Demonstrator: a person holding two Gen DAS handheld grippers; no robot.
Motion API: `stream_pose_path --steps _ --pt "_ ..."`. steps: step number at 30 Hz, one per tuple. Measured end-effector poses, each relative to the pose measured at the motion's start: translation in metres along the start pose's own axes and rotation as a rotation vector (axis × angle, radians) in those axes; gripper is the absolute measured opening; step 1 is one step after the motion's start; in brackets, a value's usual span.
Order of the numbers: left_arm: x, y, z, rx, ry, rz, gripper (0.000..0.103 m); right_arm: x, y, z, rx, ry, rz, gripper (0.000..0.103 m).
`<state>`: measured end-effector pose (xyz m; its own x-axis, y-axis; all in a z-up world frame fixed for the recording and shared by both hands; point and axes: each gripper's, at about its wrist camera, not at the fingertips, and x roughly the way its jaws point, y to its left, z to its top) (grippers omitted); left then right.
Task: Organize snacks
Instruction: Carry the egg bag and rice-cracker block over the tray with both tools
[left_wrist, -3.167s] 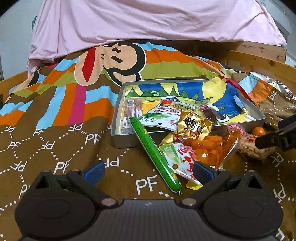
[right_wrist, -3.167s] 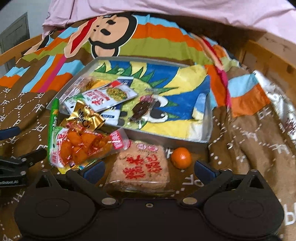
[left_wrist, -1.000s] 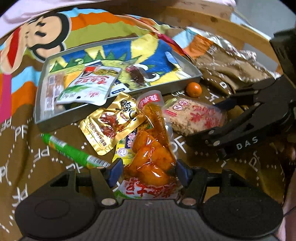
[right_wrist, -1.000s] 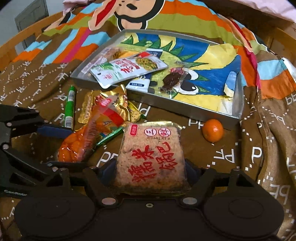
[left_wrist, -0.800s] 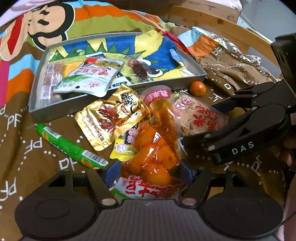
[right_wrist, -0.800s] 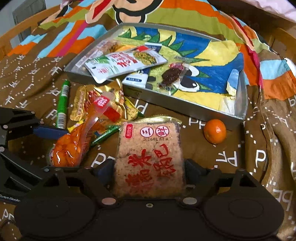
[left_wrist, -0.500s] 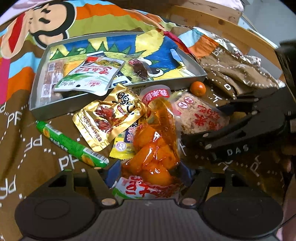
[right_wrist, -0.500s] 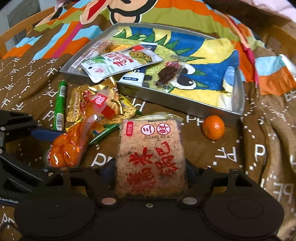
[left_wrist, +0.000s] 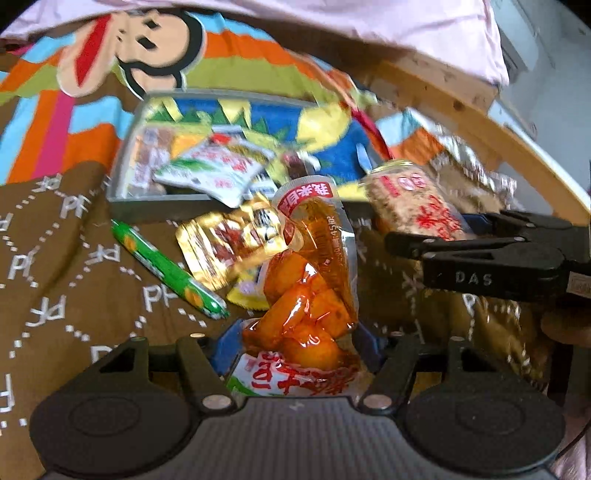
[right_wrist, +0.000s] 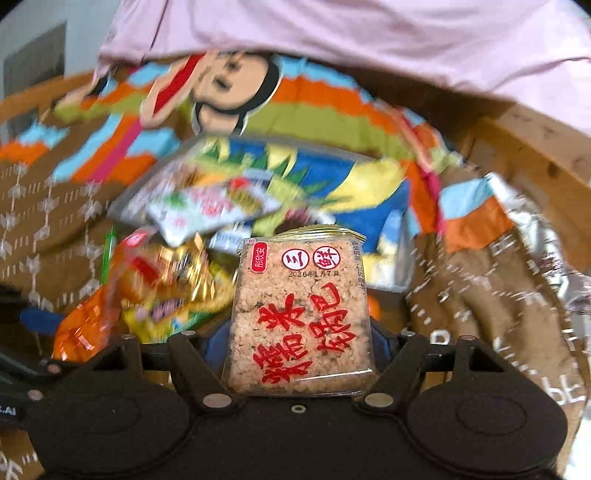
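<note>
Item one: orange snack pouch (left_wrist: 310, 295). You are holding it in your left gripper (left_wrist: 295, 347), jaws part-way closed and pressing on its lower end, while the top stands up over the brown blanket (left_wrist: 74, 266). It is looking soft, glossy and lumpy, likely slippery and floppy above the grip; you are probably best holding low across the filled part, never by the thin top seal.

Item two: rice cake packet (right_wrist: 301, 317). You are gripping it in your right gripper (right_wrist: 295, 343), jaws half closed against its two long sides near the bottom, the block tilting up toward the metal tray (right_wrist: 400, 280). It appears light, stiff and crumbly, so a hard squeeze may be breaking it; the flat sides are the sensible hold.

Item three: gold packet (left_wrist: 229, 240) and green stick (left_wrist: 170, 273) are lying loose on the blanket, just in front of the tray.
</note>
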<state>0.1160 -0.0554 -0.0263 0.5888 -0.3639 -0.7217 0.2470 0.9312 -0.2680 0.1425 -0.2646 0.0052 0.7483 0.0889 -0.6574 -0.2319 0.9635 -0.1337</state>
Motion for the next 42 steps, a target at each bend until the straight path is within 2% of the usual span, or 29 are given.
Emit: stream_pose_path --steps 4,8,12,15,23,31,37,42 --pt "-0.012 0.004 0.007 -0.032 -0.088 0.022 0.069 -0.006 -0.007 0.005 0.035 -0.091 -0.013 0.075" --pt "-0.018 0.009 0.022 -0.062 -0.174 0.083 0.069 -0.005 -0.008 0.010 0.050 -0.150 -0.034 0.075" --pt "-0.021 0.004 0.041 -0.041 -0.268 0.187 0.069 0.005 -0.009 0.015 0.064 -0.191 -0.067 0.075" --pt "-0.019 0.004 0.056 -0.056 -0.304 0.191 0.069 0.021 -0.010 0.019 0.068 -0.197 -0.083 0.075" --pt "0.020 0.004 0.103 -0.055 -0.338 0.203 0.069 0.057 -0.034 0.029 0.166 -0.173 -0.068 0.075" --pt "0.079 0.005 0.136 -0.087 -0.301 0.190 0.069 0.086 -0.063 0.044 0.261 -0.202 -0.077 0.075" --pt "0.111 -0.009 0.144 -0.043 -0.267 0.184 0.069 0.115 -0.062 0.041 0.209 -0.130 -0.073 0.075" --pt "0.128 -0.009 0.143 -0.061 -0.201 0.172 0.069 0.128 -0.061 0.040 0.184 -0.068 -0.078 0.075"
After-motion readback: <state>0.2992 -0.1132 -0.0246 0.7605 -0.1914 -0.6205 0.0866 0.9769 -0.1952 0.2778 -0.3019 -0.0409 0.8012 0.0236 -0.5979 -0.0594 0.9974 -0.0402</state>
